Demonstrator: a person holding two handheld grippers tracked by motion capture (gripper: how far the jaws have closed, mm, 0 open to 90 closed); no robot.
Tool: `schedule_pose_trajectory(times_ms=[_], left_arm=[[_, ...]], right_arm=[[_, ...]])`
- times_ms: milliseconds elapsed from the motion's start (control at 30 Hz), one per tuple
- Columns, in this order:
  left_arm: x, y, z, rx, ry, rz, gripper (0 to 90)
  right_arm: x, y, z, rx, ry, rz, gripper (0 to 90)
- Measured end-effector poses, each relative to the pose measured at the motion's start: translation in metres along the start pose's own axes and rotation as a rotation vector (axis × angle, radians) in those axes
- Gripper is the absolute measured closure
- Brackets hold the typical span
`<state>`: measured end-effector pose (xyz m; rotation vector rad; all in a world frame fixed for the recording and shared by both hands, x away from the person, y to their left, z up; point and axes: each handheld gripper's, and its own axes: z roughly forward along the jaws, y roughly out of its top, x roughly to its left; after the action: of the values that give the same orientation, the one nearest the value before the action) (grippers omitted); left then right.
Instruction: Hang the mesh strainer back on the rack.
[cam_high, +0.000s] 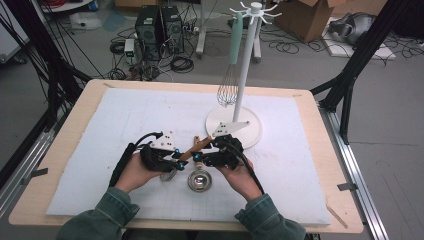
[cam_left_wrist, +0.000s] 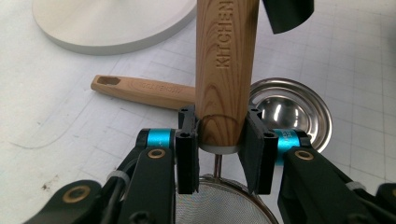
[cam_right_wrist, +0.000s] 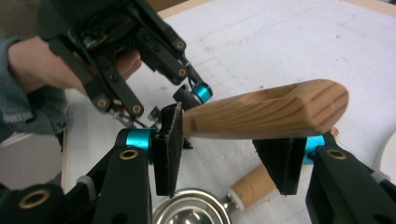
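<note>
A mesh strainer (cam_left_wrist: 224, 205) with a wooden handle (cam_left_wrist: 226, 70) stamped KITCHEN is held off the mat, and my left gripper (cam_left_wrist: 219, 144) is shut on that handle just above the mesh. In the high view the left gripper (cam_high: 176, 164) sits left of centre and the handle (cam_high: 192, 150) slants up to the right. My right gripper (cam_right_wrist: 224, 158) stands open, its pads (cam_right_wrist: 168, 149) to either side below the handle's free end (cam_right_wrist: 266, 109), which lies across them unclamped. A steel ladle (cam_high: 200, 181) with a wooden handle (cam_left_wrist: 140, 88) lies on the mat beneath.
A white utensil stand (cam_high: 245, 65) on a round base (cam_high: 235, 127) rises just behind the hands, with a whisk (cam_high: 229, 85) hanging from it. A white gridded mat (cam_high: 125, 125) covers the wooden table (cam_high: 75, 115). Computers, cables and boxes lie on the floor beyond.
</note>
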<state>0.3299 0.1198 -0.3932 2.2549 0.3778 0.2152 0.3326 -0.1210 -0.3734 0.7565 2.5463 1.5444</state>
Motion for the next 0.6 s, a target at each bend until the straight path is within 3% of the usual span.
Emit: schedule_pose_trajectory(times_ms=[133, 300, 467, 600], left_arm=[[0.0, 0.0, -0.002, 0.0, 0.013, -0.002, 69.3], [0.0, 0.0, -0.005, -0.013, 0.02, -0.006, 69.2], [0.0, -0.001, -0.011, -0.035, 0.011, -0.009, 68.8], [0.004, -0.004, -0.016, -0.078, -0.044, -0.034, 65.9]], right_arm=[[0.001, 0.004, 0.003, -0.003, -0.014, 0.018, 56.0], [0.001, 0.009, 0.007, -0.025, 0.004, 0.053, 58.6], [0.0, 0.012, 0.006, -0.057, 0.062, 0.058, 64.4], [0.002, 0.016, 0.005, -0.059, 0.116, 0.044, 68.8]])
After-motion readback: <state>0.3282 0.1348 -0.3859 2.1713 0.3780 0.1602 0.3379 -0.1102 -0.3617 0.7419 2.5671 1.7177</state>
